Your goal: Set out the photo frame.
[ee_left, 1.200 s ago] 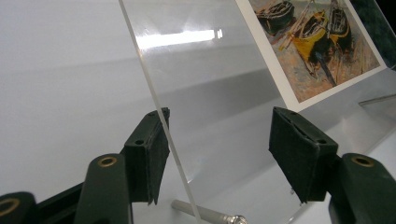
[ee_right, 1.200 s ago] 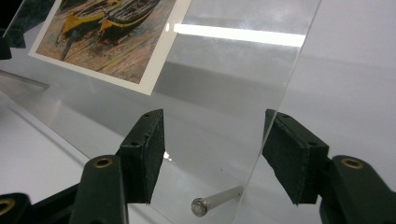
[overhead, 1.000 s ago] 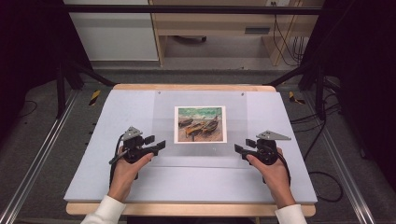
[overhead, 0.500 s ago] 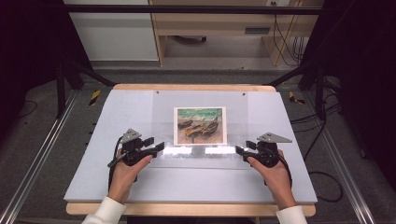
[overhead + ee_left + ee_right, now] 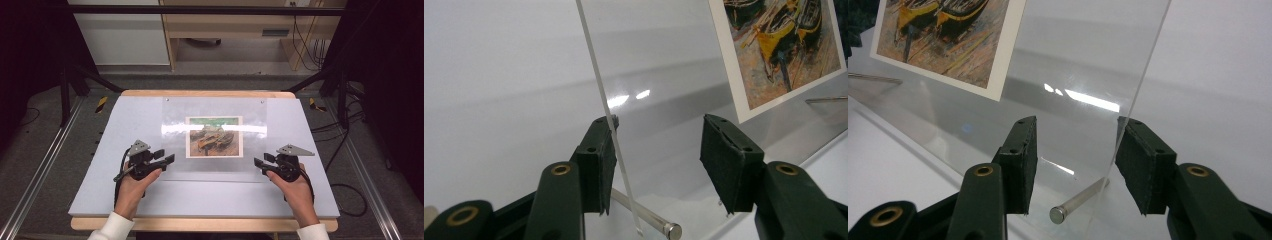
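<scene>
A clear acrylic sheet [image 5: 215,107] lies over a painted picture of boats [image 5: 214,136] on the pale board [image 5: 125,125]. My left gripper [image 5: 167,159] is at the sheet's near left corner and my right gripper [image 5: 259,162] at its near right corner. In the left gripper view the sheet's edge [image 5: 599,90] runs just inside one pad [image 5: 599,165], with a gap to the other. In the right gripper view the sheet's edge [image 5: 1143,80] stands close to one pad [image 5: 1140,165]. Both pairs of jaws have just been closing, with the sheet's edge between them and the pads not clamped on it.
A metal pin [image 5: 659,225] sits under the sheet near the left corner, and another pin [image 5: 1073,202] near the right. Two small screws [image 5: 167,100] [image 5: 262,101] mark the sheet's far corners. Black frame legs and rails flank the board. A wooden shelf stands behind it.
Both hands have stayed almost where they were at the sheet's near corners. Both pairs of jaws look narrower than before.
</scene>
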### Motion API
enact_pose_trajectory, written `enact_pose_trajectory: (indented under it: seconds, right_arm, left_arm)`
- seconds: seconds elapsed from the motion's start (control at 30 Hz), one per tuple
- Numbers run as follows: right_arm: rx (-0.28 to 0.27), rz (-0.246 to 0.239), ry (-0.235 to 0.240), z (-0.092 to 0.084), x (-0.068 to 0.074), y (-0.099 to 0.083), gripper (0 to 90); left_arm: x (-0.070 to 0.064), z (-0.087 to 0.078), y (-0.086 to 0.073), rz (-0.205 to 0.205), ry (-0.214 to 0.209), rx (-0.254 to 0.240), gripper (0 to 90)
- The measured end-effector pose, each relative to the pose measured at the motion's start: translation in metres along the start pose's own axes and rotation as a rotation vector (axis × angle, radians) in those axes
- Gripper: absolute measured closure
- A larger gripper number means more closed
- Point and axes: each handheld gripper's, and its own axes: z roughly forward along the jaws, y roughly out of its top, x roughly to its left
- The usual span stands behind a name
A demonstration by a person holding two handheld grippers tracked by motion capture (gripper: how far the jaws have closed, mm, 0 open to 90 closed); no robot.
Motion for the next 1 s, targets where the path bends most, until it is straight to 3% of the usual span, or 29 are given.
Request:
enact_pose_trajectory:
  seconds: [0.53, 1.0]
  right_arm:
    - [0.012, -0.020, -0.017, -0.009, 0.005, -0.008, 59.6]
    - [0.016, 0.001, -0.030, -0.014, 0.008, -0.013, 65.2]
  left_arm:
    - [-0.006, -0.009, -0.009, 0.004, 0.015, -0.006, 54.4]
    - [-0.012, -0.015, -0.015, 0.009, 0.042, 0.002, 58.1]
